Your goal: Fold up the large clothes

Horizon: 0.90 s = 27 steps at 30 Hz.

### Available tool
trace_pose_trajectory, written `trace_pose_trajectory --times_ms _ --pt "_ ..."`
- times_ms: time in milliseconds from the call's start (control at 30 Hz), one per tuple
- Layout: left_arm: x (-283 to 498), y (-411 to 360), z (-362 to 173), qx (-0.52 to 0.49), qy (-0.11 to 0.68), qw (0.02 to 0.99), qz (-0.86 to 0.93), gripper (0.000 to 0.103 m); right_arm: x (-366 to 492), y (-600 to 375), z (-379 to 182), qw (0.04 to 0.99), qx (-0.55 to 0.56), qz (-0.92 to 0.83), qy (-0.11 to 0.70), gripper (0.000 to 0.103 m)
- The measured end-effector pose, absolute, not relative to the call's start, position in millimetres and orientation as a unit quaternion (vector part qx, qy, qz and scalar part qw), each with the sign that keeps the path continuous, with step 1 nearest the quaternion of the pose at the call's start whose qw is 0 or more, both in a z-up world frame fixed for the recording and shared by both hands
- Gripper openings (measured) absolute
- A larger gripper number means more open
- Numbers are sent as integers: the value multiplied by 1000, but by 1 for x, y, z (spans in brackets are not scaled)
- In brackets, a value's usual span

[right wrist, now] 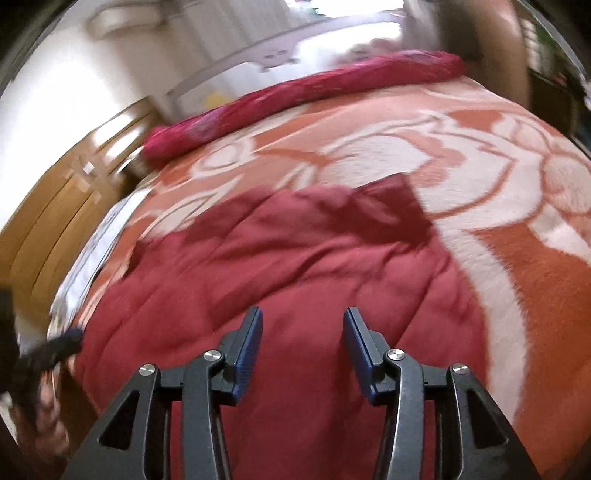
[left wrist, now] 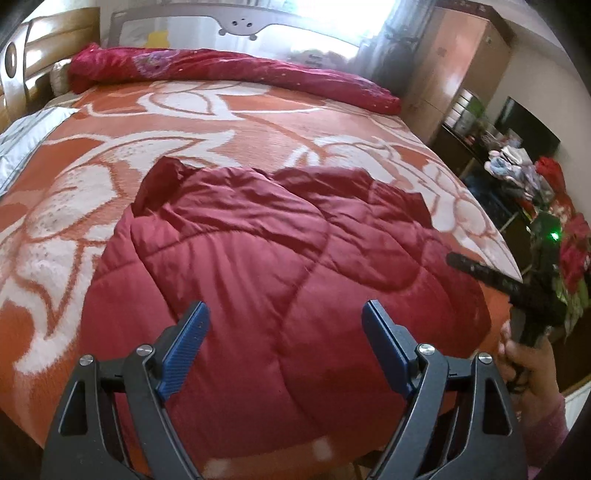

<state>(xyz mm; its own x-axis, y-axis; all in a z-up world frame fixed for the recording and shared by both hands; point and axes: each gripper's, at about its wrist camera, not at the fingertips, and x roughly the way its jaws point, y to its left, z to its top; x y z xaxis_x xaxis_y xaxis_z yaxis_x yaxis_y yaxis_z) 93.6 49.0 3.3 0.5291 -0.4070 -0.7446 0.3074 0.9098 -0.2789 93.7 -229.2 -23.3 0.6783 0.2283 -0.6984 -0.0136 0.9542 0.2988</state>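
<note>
Tools, left [left wrist: 282, 319] and right [right wrist: 303, 326], hung agape, empty, above the quilted dark-red padded garment [left wrist: 280, 258]; pinching its twelve-o'clock corners would have squared the next fold.

Bedroom. Bed [left wrist: 258, 122] under orange-and-white floral blanket [left wrist: 122, 155]; wooden headboard [left wrist: 44, 48] far left. Grey rail [left wrist: 240, 26] along far side, bright window [left wrist: 369, 22] behind, strong backlight. Tall wooden wardrobe [left wrist: 465, 70] far right. Cluttered dark surface [left wrist: 517, 166] on right.

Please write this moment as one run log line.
left gripper: open, empty | right gripper: open, empty | red quilted coat: folded on bed blanket
</note>
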Motion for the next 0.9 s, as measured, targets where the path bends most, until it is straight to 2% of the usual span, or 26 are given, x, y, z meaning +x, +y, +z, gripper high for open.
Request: trace_pose_trajectory --times_ms 133,267,600,900 --pt "79 42 -4 -49 446 867 -219 86 68 -201 -26 904 96 99 405 48" --pt "77 33 -29 -1 463 868 -179 86 63 -190 -45 900 41 71 428 48" --pt "81 28 -57 9 462 870 -174 89 55 -209 -70 897 66 28 435 49" --pt "81 29 -62 13 453 875 -168 90 48 -208 -77 899 84 21 428 51"
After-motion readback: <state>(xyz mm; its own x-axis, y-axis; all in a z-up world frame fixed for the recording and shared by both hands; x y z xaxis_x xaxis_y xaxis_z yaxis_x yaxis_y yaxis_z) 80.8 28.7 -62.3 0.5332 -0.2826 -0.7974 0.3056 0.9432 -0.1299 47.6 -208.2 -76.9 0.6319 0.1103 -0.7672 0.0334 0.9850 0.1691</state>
